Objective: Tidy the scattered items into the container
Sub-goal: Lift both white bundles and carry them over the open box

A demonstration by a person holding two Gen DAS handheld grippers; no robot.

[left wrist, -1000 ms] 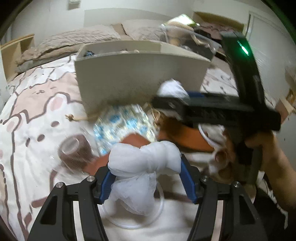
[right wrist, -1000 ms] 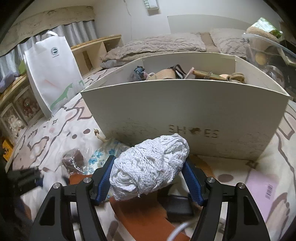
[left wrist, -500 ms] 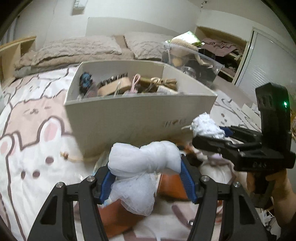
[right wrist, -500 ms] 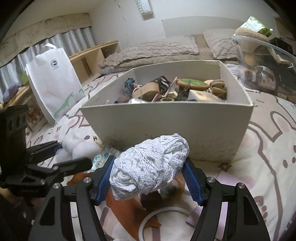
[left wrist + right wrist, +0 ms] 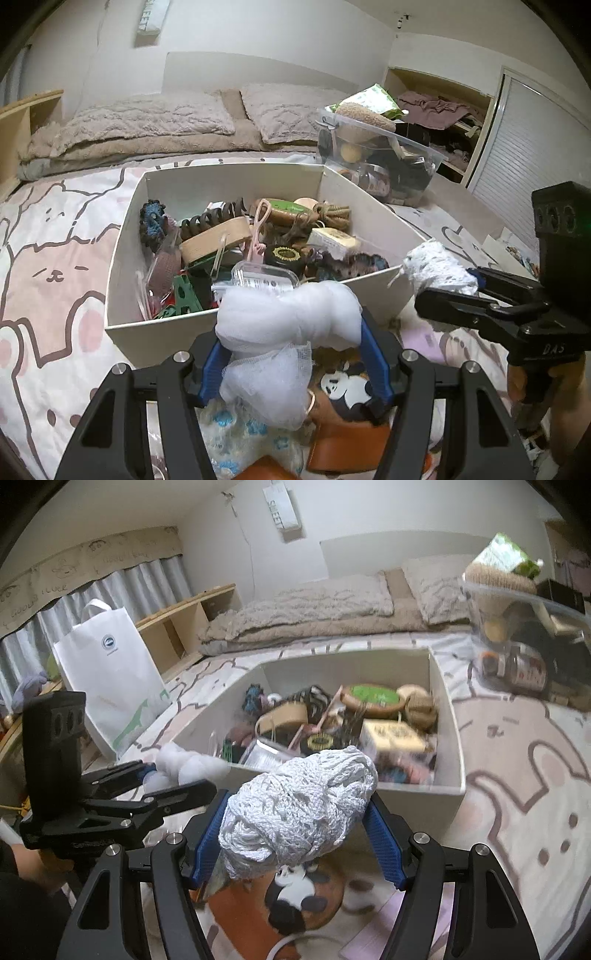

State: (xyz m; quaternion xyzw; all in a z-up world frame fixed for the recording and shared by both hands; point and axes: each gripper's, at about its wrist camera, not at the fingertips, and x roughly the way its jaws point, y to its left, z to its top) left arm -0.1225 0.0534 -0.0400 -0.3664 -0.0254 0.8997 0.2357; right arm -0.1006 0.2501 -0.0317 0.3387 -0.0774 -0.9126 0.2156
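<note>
A bed with a bear-print cover (image 5: 55, 258) fills both views, two beige pillows (image 5: 155, 118) lying along its far edge. On the cover stands a white open box (image 5: 155, 332), the container, already crowded with small things: a round wooden box (image 5: 214, 240), a green-topped brush (image 5: 373, 698), a dark hair claw (image 5: 212, 218) and a coil of rope (image 5: 332, 214) among them. Behind it to the right sits a clear plastic bin (image 5: 388, 155), also full. A white paper carrier bag (image 5: 107, 675) stands at the bed's left side. The left gripper (image 5: 291, 350) is clamped on a bundle of white gauzy mesh (image 5: 288, 314), held in the air just in front of the container's near wall, some mesh hanging loose beneath. The right gripper (image 5: 299, 842) is clamped on a ball of white knitted cord (image 5: 299, 808), also raised before the near wall. Below both, loose items lie on the cover: a panda-print piece (image 5: 295, 890), an orange-brown leather piece (image 5: 343, 435) and a blue-flowered packet (image 5: 240, 435).
</note>
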